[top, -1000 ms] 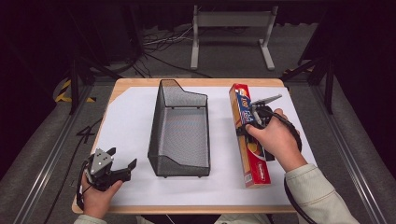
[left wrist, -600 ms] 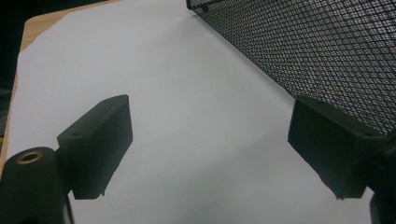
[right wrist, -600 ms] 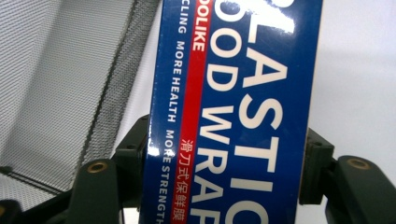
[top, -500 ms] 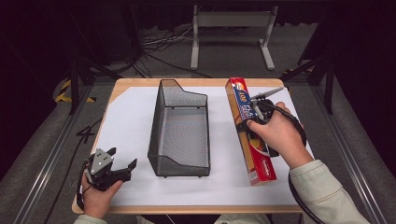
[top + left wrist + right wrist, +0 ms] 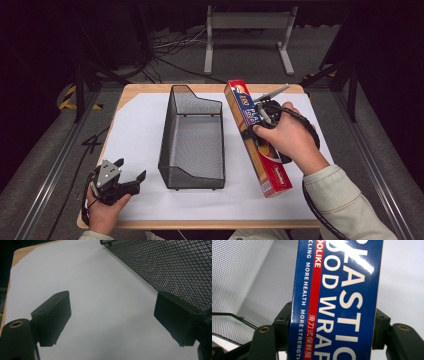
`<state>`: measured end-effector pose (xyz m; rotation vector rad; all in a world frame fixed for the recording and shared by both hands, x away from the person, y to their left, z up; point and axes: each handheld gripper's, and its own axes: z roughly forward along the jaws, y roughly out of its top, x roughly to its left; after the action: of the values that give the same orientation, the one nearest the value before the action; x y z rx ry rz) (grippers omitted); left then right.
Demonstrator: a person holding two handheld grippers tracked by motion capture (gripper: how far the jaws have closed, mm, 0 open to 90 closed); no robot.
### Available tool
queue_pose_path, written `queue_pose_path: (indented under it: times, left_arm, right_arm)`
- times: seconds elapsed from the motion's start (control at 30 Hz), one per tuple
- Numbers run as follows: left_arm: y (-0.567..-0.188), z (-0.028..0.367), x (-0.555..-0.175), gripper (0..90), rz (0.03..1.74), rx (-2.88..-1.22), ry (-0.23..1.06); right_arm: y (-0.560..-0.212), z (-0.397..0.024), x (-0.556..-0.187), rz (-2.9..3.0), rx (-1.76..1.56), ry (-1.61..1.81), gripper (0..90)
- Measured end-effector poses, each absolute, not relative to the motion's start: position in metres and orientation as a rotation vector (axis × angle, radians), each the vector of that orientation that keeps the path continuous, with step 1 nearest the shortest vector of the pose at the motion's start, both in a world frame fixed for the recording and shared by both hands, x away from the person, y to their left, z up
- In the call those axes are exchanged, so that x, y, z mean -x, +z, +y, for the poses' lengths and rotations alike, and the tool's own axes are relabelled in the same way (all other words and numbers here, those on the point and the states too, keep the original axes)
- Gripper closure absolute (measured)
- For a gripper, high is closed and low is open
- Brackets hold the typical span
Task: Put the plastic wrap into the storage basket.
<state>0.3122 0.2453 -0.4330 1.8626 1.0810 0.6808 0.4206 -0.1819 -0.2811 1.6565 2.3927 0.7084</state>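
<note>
High view: at 3 o'clock, our right gripper [image 5: 256, 125] clamps the long blue-and-red plastic-wrap box [image 5: 257, 137], now lifted and angled beside the black wire-mesh basket [image 5: 192, 137], ready for loading.
Left gripper view: left gripper [image 5: 112, 317] idle, jaws apart.
Right gripper view: box [image 5: 337, 300] pinched firmly.

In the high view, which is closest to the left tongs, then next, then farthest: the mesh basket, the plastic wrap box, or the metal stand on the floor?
From the left tongs, at the table's near left corner:
1. Mesh basket, just to their right, mid-table.
2. Plastic wrap box, right of the basket, clamped in the right tongs.
3. Metal stand, on the floor beyond the table's far edge.
</note>
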Motion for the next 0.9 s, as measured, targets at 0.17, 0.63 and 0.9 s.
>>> queue_pose_path:
  times: [0.17,0.63,0.9]
  left_arm:
    - [-0.433,0.246,-0.311,14.8,1.083,-1.863,0.686]
    - [-0.433,0.246,-0.312,14.8,1.083,-1.857,0.683]
    - [-0.433,0.246,-0.312,14.8,1.084,-1.857,0.683]
  right_arm:
    - [-0.273,-0.168,-0.423,2.43,-1.629,0.686,37.7]
    - [-0.268,-0.133,-0.43,2.5,-1.552,0.672,37.8]
    - [-0.269,-0.115,-0.437,2.521,-1.53,0.669,37.9]
